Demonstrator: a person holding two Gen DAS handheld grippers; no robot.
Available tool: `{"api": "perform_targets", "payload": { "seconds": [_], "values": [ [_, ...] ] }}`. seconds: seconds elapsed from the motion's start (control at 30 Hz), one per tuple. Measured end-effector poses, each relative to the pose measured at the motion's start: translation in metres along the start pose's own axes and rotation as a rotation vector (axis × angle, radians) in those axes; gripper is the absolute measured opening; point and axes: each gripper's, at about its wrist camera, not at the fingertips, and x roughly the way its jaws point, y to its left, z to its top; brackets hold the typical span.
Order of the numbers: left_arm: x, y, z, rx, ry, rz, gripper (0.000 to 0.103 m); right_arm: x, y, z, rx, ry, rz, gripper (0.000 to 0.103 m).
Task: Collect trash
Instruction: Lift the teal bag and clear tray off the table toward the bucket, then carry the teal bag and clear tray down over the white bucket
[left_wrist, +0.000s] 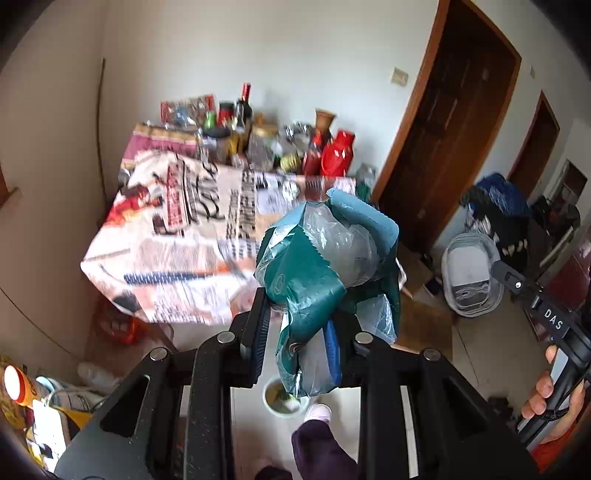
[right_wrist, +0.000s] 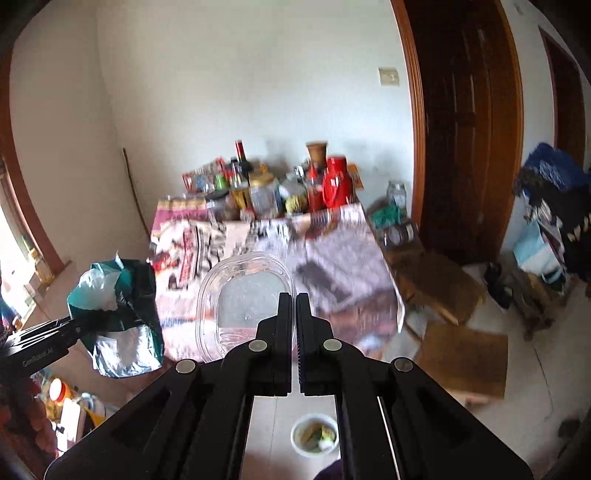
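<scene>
Both hands loaded, both over the floor short of the table (right_wrist: 343, 236). Left gripper (left_wrist: 295, 332) is closed on a bundle of teal and clear wrappers (left_wrist: 325, 273); the pads pinch only the lower part, and most of the bundle balloons up and forward past the fingertips, with a loose clear flap hanging below them. Right gripper (right_wrist: 293, 306) is closed all the way on the near rim of a clear plastic tub (right_wrist: 243, 295), which sticks out ahead and to the left of the fingertips, held at one edge only. Risks, as judged: (1) the tub is thin and slick and hangs off a single rim pinch, so a quick swing or a knock against the table edge could twist it out of the pads; (2) the wrappers are soft and squashed unevenly, so a sheet could slide free from the hanging flap and drop; (3) a small bowl (right_wrist: 314, 435) with food scraps sits on the floor directly beneath and behind the fingers, near the person's foot (left_wrist: 317, 413), so anything dropped may land in it, or a step could tip it. Pose: both grippers tilt forward and down toward the table, side by side, left one level with the right and well apart from it. The person's right hand (left_wrist: 550, 398) wraps the handle from below. Table surface is blurred; its details cannot be read.
</scene>
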Motion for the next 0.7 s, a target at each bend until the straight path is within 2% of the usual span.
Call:
{"api": "perform_targets", "payload": {
  "seconds": [0.17,0.33,0.53,0.7],
  "values": [
    [0.009,0.002,-0.024,-0.001,0.063,-0.007,0.027,0.007,-0.001,-0.027,0.005,0.081,-0.014,0.002],
    [0.037,0.006,-0.045,-0.021,0.137,0.011,0.027,0.036,-0.012,-0.054,0.001,0.175,-0.014,0.002],
    [0.099,0.016,-0.080,-0.031,0.247,0.051,0.027,0.089,-0.031,-0.099,-0.007,0.289,-0.006,0.002],
    [0.170,0.023,-0.128,-0.058,0.342,0.090,0.027,0.142,-0.047,-0.141,-0.042,0.363,-0.019,0.002]
  ]
}}
